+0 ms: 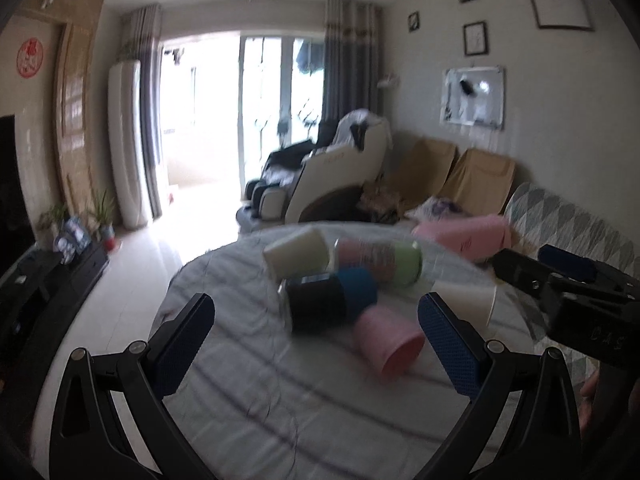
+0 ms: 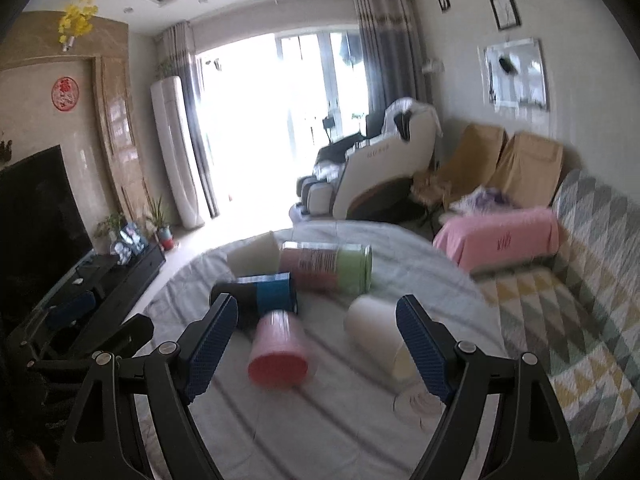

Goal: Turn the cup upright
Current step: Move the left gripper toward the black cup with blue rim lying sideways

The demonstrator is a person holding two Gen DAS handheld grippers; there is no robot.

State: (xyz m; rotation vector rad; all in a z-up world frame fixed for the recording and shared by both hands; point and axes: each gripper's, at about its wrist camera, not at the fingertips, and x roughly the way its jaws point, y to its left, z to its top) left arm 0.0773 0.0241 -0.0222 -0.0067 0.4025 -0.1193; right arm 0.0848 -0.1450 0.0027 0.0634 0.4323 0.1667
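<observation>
I am holding my left gripper [image 1: 316,340] above the near edge of the round table [image 1: 248,400], its jaws spread wide with nothing between them. Moving rightward in the left wrist view, a cream cup [image 1: 296,254], a black-and-blue can [image 1: 330,300] and a pink-and-green jar [image 1: 380,260] are lying bunched at centre. Just below them a pink cup [image 1: 386,342] is lying on its side, mouth facing me. To its right a white cup [image 2: 376,330] is also lying tipped. My right gripper [image 2: 316,342] is hovering with jaws wide apart, empty, framing both cups. I am worrying that everything looks blurred, so I could close off-centre; either cup could roll across the cloth or crumple under a hard squeeze.
</observation>
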